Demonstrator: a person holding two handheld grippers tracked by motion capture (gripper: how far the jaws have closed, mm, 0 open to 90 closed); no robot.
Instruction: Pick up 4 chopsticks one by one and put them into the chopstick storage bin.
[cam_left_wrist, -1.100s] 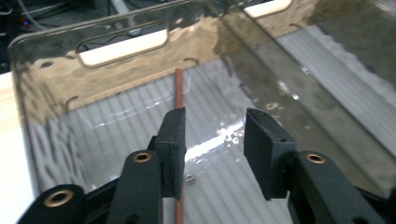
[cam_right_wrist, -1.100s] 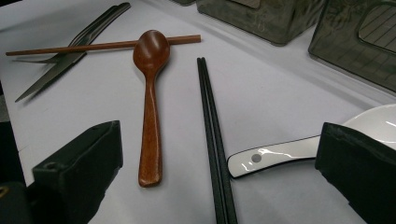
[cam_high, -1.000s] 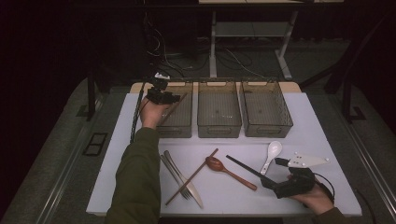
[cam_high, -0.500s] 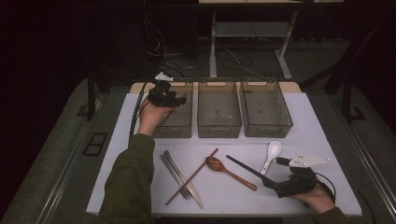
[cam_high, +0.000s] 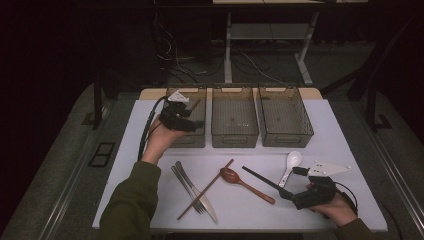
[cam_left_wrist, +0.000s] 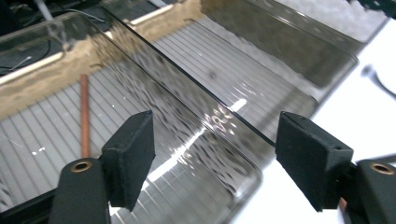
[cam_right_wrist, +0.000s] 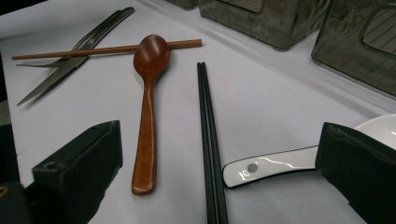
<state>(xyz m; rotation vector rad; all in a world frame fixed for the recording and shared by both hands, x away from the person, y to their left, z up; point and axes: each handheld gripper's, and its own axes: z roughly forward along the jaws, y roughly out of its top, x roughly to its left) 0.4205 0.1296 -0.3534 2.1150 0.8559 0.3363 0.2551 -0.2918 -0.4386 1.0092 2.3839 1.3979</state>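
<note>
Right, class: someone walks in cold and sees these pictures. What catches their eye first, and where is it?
Three clear bins stand in a row at the table's far side; the left gripper, jaws just opening and empty, hovers at the leftmost, where a brown chopstick lies. Near the front lie a wooden spoon, black chopsticks and a white spoon by the open right gripper.

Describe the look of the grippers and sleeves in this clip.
Both grippers, left and right, are black with blocky black pads. Each carries a pale three-cornered plate and trails a black cable. The sleeves are olive green.
</note>
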